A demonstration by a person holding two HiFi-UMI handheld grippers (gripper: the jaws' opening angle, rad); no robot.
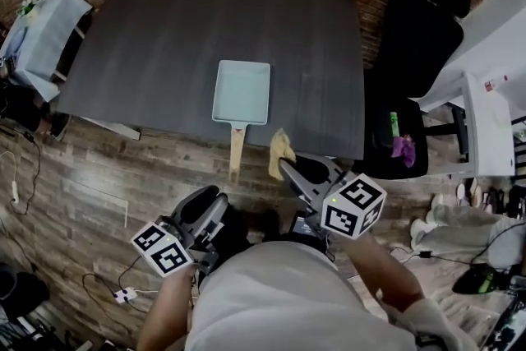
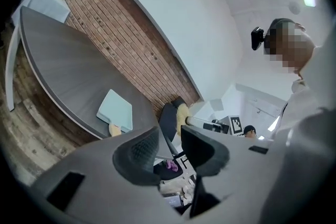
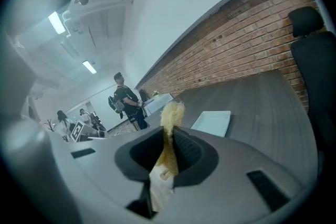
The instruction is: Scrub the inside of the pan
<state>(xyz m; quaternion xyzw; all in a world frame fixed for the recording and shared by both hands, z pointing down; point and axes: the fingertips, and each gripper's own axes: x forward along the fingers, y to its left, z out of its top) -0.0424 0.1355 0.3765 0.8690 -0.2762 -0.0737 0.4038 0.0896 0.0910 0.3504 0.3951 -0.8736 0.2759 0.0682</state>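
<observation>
A pale blue square pan (image 1: 241,90) with a wooden handle (image 1: 237,150) lies on the dark grey table (image 1: 164,37), its handle sticking out over the near edge. My right gripper (image 1: 288,168) hovers just off that edge, right of the handle, shut on a yellow scrubbing cloth (image 1: 281,150). In the right gripper view the cloth (image 3: 169,128) is pinched between the jaws, with the pan (image 3: 212,122) ahead. My left gripper (image 1: 215,207) hangs lower, nearer my body, open and empty. In the left gripper view its jaws (image 2: 169,147) stand apart, and the pan (image 2: 114,110) is far off.
A black office chair (image 1: 415,37) stands at the table's right side, with green and purple items on its seat (image 1: 399,145). At the far left is a small table with a pale cover (image 1: 41,33). A white desk (image 1: 485,123) is at right. Cables lie on the wooden floor (image 1: 82,201).
</observation>
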